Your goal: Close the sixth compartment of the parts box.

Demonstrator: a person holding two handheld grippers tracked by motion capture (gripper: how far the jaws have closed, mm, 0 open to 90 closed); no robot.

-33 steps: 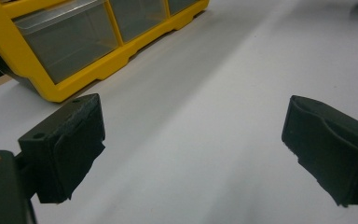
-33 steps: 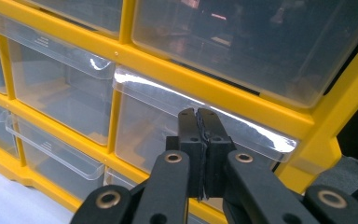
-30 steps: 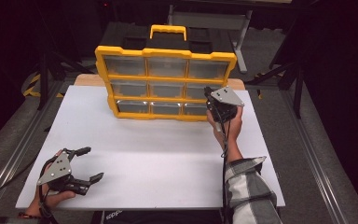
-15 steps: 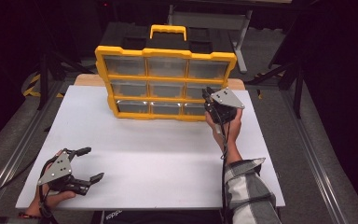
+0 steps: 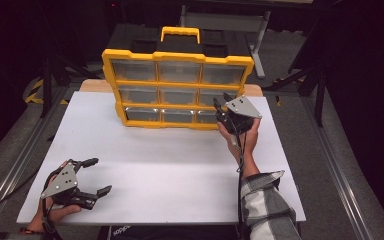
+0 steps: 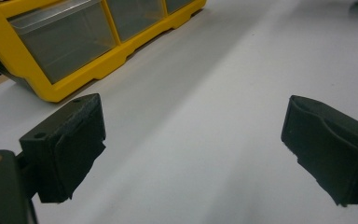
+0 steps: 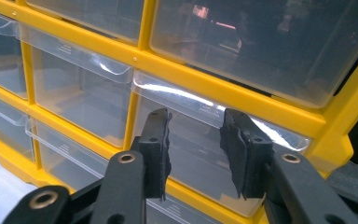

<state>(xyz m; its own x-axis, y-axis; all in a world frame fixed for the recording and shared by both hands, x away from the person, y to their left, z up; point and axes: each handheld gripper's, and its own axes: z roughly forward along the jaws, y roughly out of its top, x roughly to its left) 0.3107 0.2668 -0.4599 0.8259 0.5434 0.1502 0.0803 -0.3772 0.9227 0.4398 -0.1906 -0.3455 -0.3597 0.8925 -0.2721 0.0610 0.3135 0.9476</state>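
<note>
High view: right claw [image 5: 219, 103] sits at the organizer [image 5: 177, 90], which stands at the back of the counter [image 5: 180, 165], by its lower-right drawer [image 5: 209, 116]. Hand unmoved from the earlier frame. Left claw [image 5: 95, 176] rests wide, well apart.

Left gripper view: jaws wide, empty.

Right gripper view: jaws have just been opening; now narrow, nothing pinched. Drawer front likely released.

We are looking along the left gripper [image 6: 193, 154], whose two black jaws are standing wide apart with nothing between them. They are hovering low over the white table [image 6: 205, 112]. Beyond the left-hand jaw, the yellow organizer [image 6: 74, 56] is sitting on the table, showing us its clear drawers [image 6: 65, 39] side by side in the frame, well apart from the jaws.
</note>
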